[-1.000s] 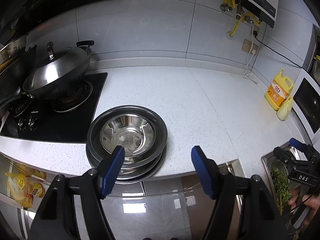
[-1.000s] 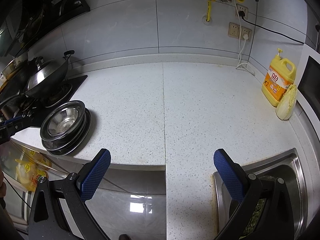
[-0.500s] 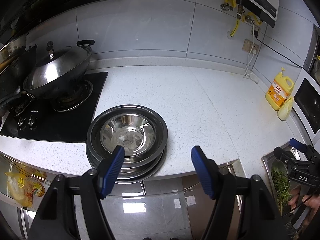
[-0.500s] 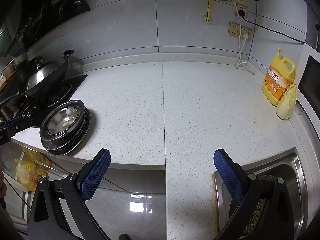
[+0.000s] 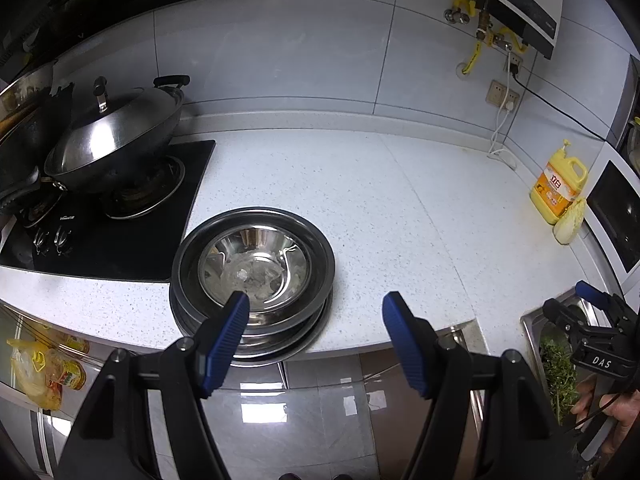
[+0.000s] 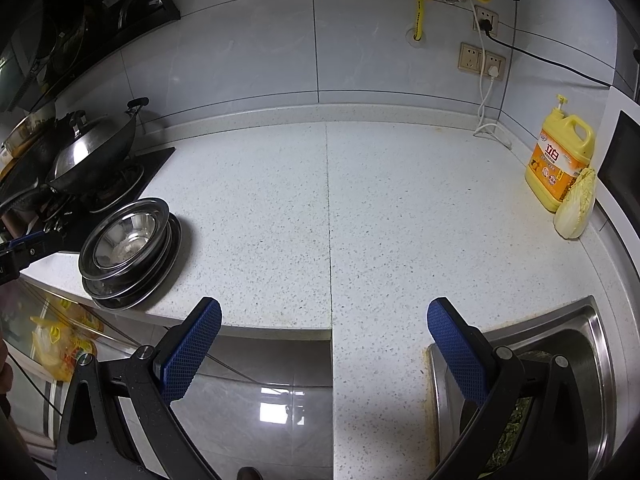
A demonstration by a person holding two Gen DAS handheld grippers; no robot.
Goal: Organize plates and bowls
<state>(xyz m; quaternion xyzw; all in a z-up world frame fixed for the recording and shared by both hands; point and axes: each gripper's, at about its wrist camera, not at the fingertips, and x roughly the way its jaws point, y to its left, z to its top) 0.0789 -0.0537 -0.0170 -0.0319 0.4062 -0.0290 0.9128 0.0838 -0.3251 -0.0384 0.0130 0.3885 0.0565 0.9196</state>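
Steel bowl (image 5: 256, 264) nested upright — atop stacked plates (image 5: 280, 338).

The right gripper (image 6: 324, 316) hangs over the front edge of the white speckled counter (image 6: 400, 216), jaws wide apart w/ nothing between them. At the left, near the counter edge, a steel bowl (image 6: 126, 236) sits on top of stacked steel plates (image 6: 132, 288), just beside the black stove (image 6: 156, 160) w/ a lidded wok (image 6: 88, 152). At the right, a yellow detergent bottle (image 6: 560, 164) stands touching a piece of cabbage (image 6: 576, 208), & the sink (image 6: 596, 344) is at the bottom right corner.
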